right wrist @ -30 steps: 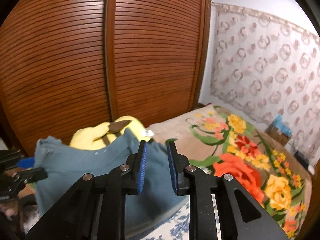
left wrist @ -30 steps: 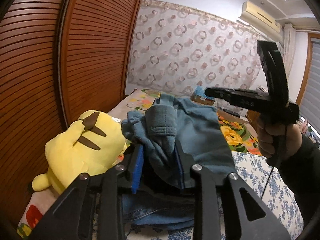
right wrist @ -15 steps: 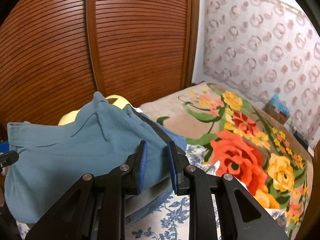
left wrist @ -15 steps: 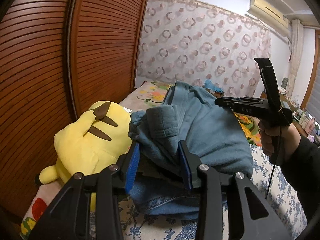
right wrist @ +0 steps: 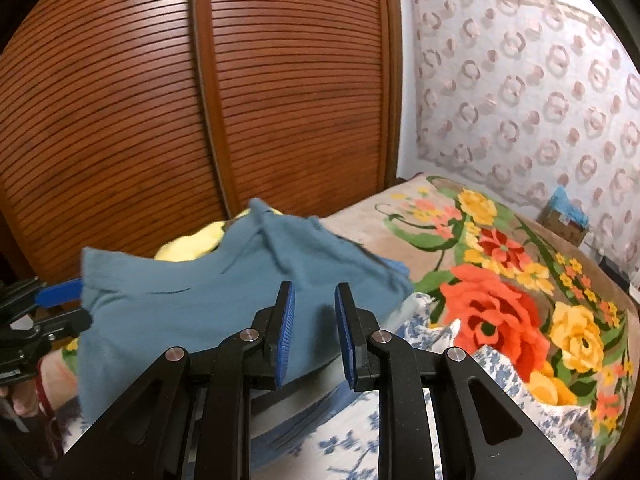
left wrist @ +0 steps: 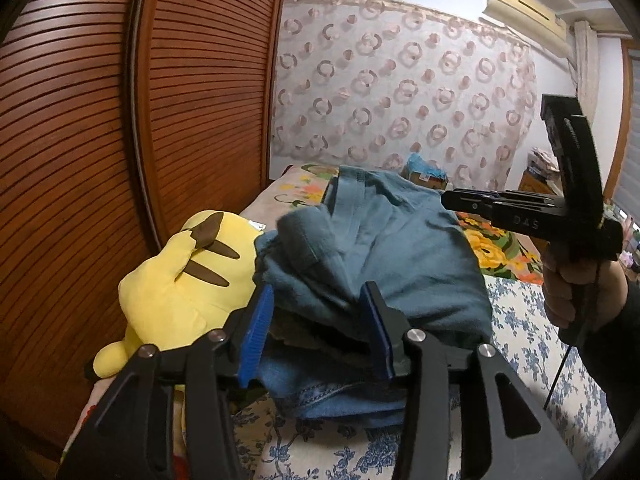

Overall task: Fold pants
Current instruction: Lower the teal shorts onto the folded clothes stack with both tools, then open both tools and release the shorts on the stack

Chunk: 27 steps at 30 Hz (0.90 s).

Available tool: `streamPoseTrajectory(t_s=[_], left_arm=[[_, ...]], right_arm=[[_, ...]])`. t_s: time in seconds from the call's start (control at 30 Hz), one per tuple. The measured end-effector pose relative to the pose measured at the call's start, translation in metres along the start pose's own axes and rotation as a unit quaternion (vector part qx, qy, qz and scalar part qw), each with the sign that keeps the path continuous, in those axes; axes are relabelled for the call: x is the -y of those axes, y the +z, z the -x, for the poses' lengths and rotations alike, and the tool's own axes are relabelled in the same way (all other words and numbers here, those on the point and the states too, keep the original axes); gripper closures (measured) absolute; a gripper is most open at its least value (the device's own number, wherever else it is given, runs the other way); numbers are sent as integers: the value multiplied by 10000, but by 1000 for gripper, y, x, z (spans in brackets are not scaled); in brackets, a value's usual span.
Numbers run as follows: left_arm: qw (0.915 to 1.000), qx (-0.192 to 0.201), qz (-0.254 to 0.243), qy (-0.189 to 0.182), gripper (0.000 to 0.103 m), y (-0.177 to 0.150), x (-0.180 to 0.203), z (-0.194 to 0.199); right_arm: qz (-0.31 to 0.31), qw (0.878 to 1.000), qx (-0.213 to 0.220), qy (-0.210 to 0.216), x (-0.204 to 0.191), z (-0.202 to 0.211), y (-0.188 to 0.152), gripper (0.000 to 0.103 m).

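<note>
Teal pants [left wrist: 404,264] heaped ahead of left gripper [left wrist: 320,332], jaws just been widening, cloth between pads but loose; right gripper [right wrist: 314,332] nearly closed, empty, pants just beyond; soft, limp, light; best grasped at waistband or hem

Teal-blue pants [left wrist: 404,256], soft and rumpled, heaped in a loose fold on the bed, seemingly over denim.

Dim, even indoor light with a warm cast; no hard shadows. Strong fisheye bending at the edges, wardrobe doors [right wrist: 200,120] bowed, corners black. Motion blur on the teal pants [right wrist: 224,292], worst along the upper fold in both views. Faint sheen on the slats. Patterned wall hanging [left wrist: 400,92] soft, slightly washed out.
</note>
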<state>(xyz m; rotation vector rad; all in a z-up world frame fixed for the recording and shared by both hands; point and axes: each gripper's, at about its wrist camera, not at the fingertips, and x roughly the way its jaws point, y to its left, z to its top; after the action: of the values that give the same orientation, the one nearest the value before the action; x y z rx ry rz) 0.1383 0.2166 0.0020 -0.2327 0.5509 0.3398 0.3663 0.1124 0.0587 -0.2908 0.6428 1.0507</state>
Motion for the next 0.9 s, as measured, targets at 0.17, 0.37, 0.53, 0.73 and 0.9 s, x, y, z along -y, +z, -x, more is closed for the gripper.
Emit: streamPoseTrajectory(t_s=[0.17,0.37,0.53,0.73,0.9], left_arm=[[9999,12,-73,-116,45,-3,4,12],[9995,-76,-239,-204,43,-7,11,25],[9995,-90,-283,-132,42,-15,12,39],[9993,-65,-345,-123,42,-26,14,55],[9991,13,-405,-111,42,-34,16,69]], right_arm=[[-34,9999,72,64,-12,17,-8,84],[-23,9999,156,57,-27,36,-17,84],[-18,9998,207,26,-38,49,-24,82],[-95,9996,223,-111,-49,62,-36,66],[-143,9994,245,-213,-57,76,-49,57]])
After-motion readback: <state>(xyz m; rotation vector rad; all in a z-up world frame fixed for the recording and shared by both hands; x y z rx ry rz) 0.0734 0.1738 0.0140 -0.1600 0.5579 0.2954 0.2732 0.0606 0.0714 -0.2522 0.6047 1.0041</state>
